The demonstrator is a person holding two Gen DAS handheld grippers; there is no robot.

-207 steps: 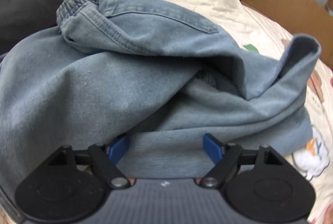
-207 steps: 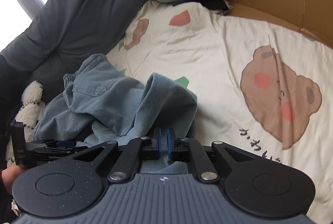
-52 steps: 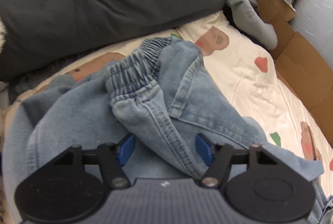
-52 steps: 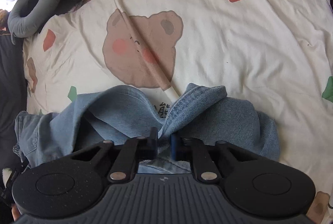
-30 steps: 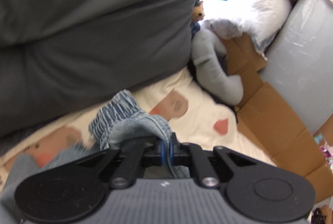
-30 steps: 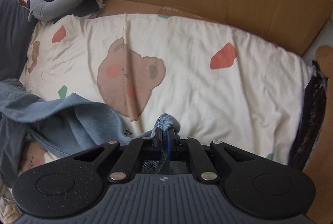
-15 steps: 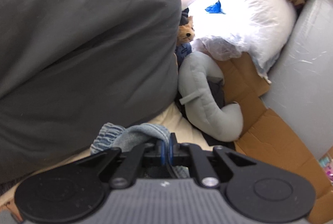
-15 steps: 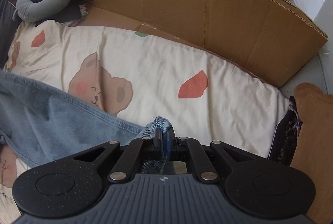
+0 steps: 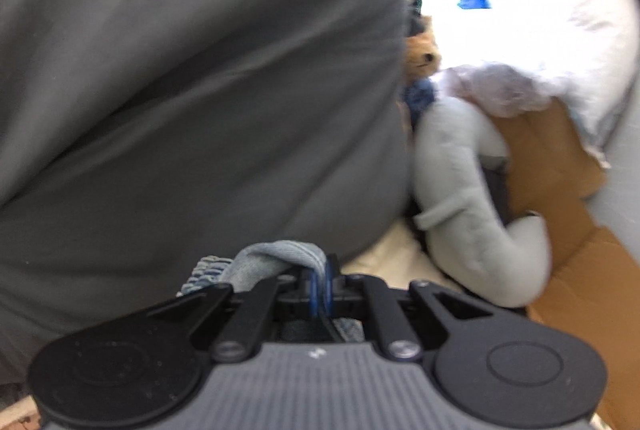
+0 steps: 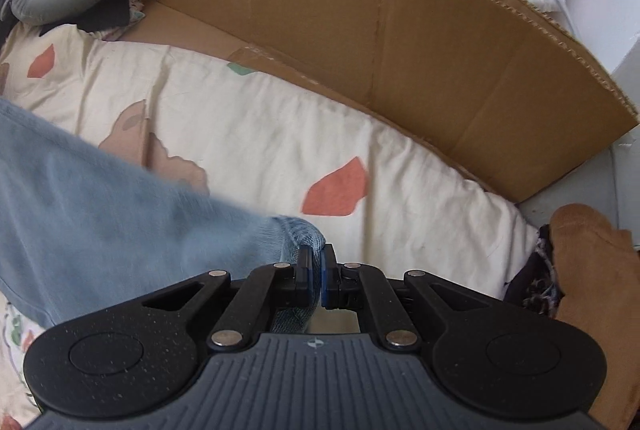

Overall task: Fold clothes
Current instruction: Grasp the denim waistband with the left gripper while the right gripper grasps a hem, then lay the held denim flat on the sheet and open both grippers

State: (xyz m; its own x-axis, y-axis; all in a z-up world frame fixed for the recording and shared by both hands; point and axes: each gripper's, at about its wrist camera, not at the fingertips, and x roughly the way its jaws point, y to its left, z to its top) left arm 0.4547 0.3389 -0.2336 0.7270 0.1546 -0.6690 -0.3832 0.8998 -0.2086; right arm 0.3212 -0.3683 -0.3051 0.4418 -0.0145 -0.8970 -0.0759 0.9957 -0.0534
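Your left gripper (image 9: 319, 280) is closed tight on the elastic waistband end of the jeans (image 9: 276, 258); denim bunches over the fingers, with a dark grey cushion (image 9: 192, 78) filling the view beyond and a grey neck pillow (image 9: 460, 198) to the right. Your right gripper (image 10: 317, 272) is clamped on the other end of the jeans (image 10: 100, 198). From there the denim runs leftward across the near part of the cream printed bedsheet (image 10: 260, 134). A cardboard panel (image 10: 360, 30) stands along the far side of the bed. The left view is blurred.
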